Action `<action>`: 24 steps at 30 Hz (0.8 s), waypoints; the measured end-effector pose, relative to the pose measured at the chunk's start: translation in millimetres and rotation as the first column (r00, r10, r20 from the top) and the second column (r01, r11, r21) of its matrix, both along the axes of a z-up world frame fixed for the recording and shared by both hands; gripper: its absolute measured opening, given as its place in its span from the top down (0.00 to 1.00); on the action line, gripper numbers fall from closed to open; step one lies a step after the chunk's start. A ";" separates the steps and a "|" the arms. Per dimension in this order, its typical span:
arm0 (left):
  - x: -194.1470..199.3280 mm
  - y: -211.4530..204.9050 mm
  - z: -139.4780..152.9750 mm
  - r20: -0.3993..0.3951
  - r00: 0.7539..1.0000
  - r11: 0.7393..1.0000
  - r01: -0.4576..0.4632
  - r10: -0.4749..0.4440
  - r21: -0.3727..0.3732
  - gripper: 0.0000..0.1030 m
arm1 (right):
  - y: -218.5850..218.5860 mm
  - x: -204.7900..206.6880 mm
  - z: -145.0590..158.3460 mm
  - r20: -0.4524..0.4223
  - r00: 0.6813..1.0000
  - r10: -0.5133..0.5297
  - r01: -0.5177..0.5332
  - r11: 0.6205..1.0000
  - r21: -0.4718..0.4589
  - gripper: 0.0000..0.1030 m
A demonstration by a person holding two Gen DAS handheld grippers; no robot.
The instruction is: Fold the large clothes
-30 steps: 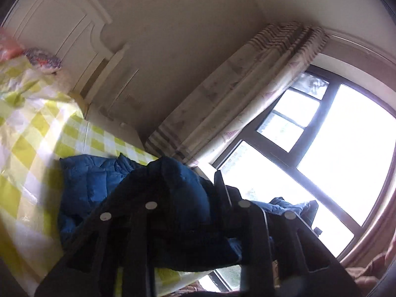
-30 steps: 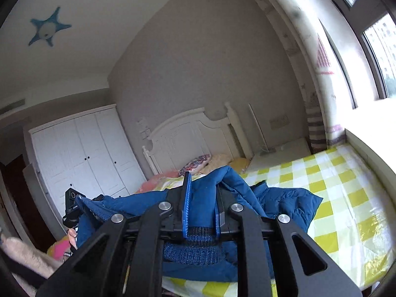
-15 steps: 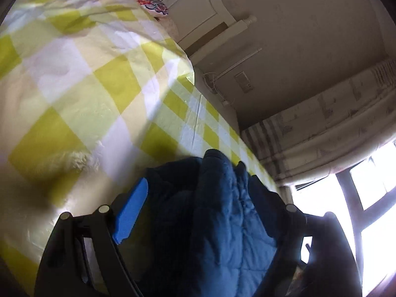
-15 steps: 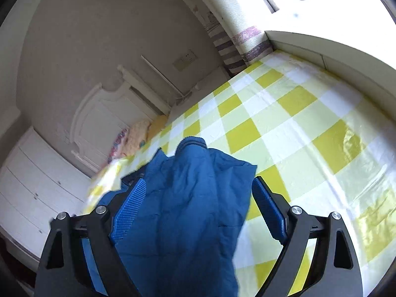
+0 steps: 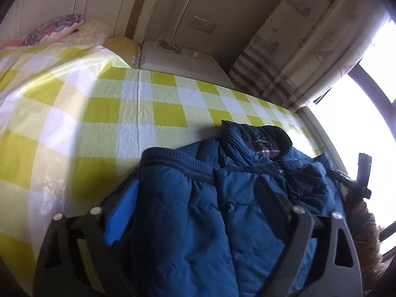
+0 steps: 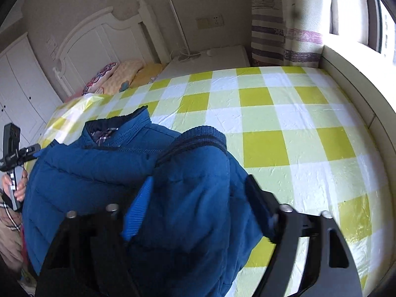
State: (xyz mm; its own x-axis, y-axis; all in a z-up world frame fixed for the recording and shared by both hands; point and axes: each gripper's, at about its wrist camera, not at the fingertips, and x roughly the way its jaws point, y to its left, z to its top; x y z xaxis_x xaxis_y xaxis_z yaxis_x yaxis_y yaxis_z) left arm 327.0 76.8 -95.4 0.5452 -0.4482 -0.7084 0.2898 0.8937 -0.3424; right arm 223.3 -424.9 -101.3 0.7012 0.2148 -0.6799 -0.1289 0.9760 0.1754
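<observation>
A blue puffer jacket [image 5: 247,173] lies on the yellow-and-white checked bed cover [image 5: 148,113], collar toward the headboard. My left gripper [image 5: 196,185] points down at it. Its jaws are closing, still wide, with a ribbed-cuff sleeve [image 5: 173,163] lying between them against the blue left pad [image 5: 121,212]. My right gripper [image 6: 199,180] straddles the other sleeve [image 6: 198,163]. Its jaws are closing too, and both pads press into the puffy fabric. The collar [image 6: 116,126] shows a plaid lining. Jacket parts under the fingers are hidden.
Pillows [image 6: 118,74] and a white headboard [image 6: 99,42] stand at the far end, with a white bedside unit [image 5: 183,61] and a striped curtain [image 5: 284,57] beside them. A window ledge [image 6: 351,79] runs along the bed's right side. A hand [image 6: 17,188] holds the other gripper's handle.
Both grippers came down from holding the jacket up in the air to the bed. The jaws opened wide, the sleeves dropped onto the jacket, and the jaws have since narrowed.
</observation>
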 end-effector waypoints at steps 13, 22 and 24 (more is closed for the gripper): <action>-34.9 36.7 118.3 0.268 0.950 0.986 -0.137 0.158 -0.095 0.88 | 14.8 -51.7 129.6 0.320 0.943 -0.087 0.078 0.996 0.041 0.88; 79.6 0.2 -35.4 -0.045 0.976 0.962 -0.202 0.214 0.181 0.81 | -8.5 69.8 -27.7 -0.089 0.972 -0.216 0.220 0.975 0.039 0.85; 78.8 11.2 -46.3 -0.044 0.969 0.965 -0.237 0.243 0.113 0.80 | -17.3 68.6 -26.5 -0.081 0.972 -0.223 0.229 0.970 0.085 0.85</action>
State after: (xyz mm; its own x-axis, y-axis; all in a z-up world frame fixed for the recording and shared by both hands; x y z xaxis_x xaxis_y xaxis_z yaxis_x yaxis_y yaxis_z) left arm 405.8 88.1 -141.7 0.5849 -0.2294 -0.7780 0.0449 0.9669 -0.2513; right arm 291.9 -442.3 -127.8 0.6898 0.1207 -0.7139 0.1091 0.9574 0.2673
